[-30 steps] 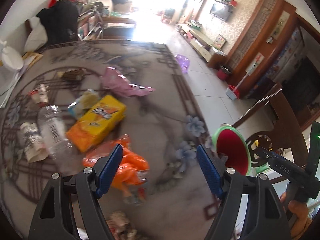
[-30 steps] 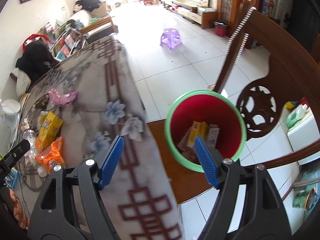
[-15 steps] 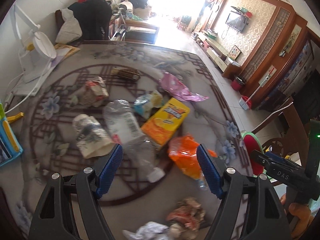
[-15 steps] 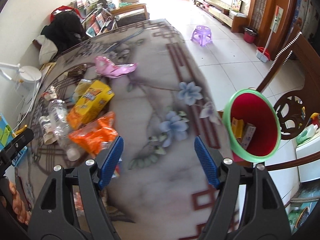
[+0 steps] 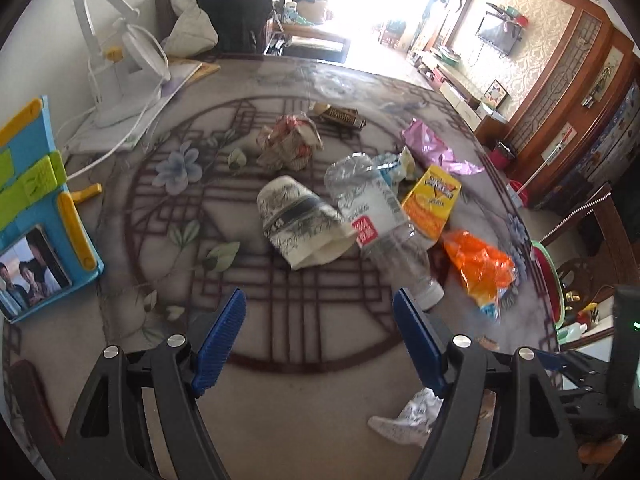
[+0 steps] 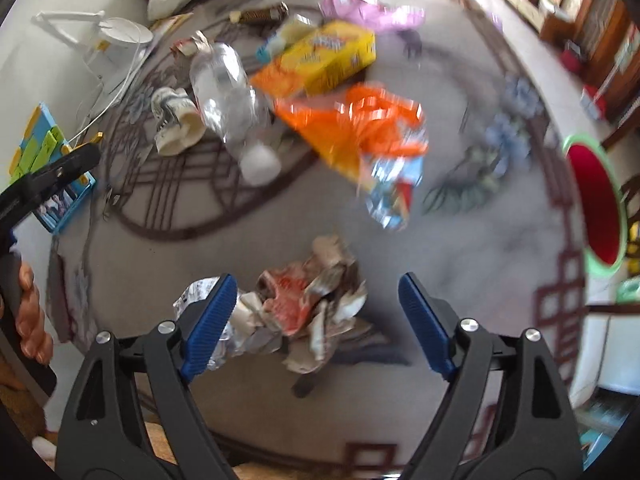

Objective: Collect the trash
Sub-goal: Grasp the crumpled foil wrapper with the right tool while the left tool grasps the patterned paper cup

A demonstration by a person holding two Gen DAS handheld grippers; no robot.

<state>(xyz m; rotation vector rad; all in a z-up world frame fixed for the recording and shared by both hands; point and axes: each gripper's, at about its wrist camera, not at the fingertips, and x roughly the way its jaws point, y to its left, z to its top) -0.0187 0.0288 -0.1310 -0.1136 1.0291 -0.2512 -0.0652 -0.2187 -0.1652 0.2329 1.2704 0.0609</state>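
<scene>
Trash lies scattered on the patterned table. In the left wrist view: a crushed paper cup point(image 5: 304, 222), a clear plastic bottle point(image 5: 380, 224), a yellow box point(image 5: 432, 204), an orange wrapper point(image 5: 480, 268), a pink wrapper point(image 5: 436, 148). My left gripper point(image 5: 320, 340) is open and empty, above the table short of the cup. My right gripper point(image 6: 314, 320) is open, its jaws either side of a crumpled paper and foil wad point(image 6: 304, 308). The red bin with a green rim point(image 6: 596, 204) stands off the table's right edge.
A white desk lamp point(image 5: 120, 72) and a blue photo frame point(image 5: 36, 216) stand at the table's left. A crumpled carton point(image 5: 290, 144) and a brown wrapper point(image 5: 340, 114) lie farther back. A wooden chair point(image 5: 592, 248) stands beside the bin.
Both grippers swung left, away from the bin and over the table. The right one dropped low over the crumpled wad; the left now faces the cup and bottle.
</scene>
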